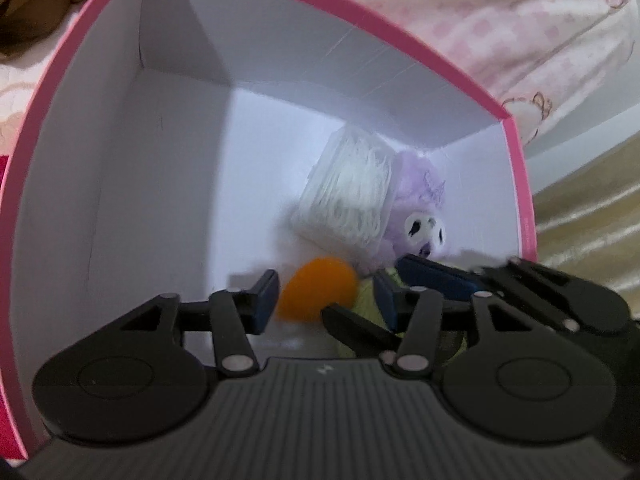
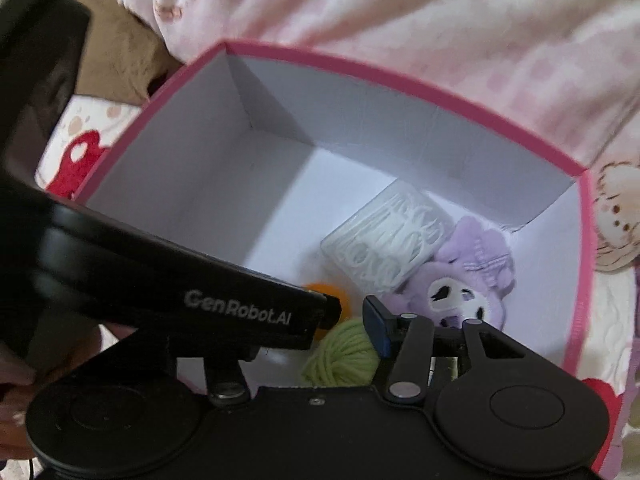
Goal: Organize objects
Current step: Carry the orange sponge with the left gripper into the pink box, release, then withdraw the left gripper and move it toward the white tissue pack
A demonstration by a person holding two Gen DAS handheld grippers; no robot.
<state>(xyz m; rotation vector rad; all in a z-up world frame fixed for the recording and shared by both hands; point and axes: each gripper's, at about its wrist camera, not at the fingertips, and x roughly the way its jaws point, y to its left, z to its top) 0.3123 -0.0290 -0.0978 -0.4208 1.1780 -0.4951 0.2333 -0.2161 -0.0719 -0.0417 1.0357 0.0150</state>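
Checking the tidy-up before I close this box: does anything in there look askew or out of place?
Only the clear tub of white picks stands out: it lies tipped against the purple plush instead of standing upright. The orange ball and green yarn lie loose near it in the pink box.

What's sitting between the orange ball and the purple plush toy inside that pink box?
In the right wrist view, the clear tub of white picks lies between the orange ball and purple plush, with green yarn nearer the camera.

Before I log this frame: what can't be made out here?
- Right wrist view: the orange ball is mostly hidden by the left gripper body.
- Right gripper: its left finger is covered there.
- Left wrist view: green yarn is behind fingers.
- Clear container: contents blurred.
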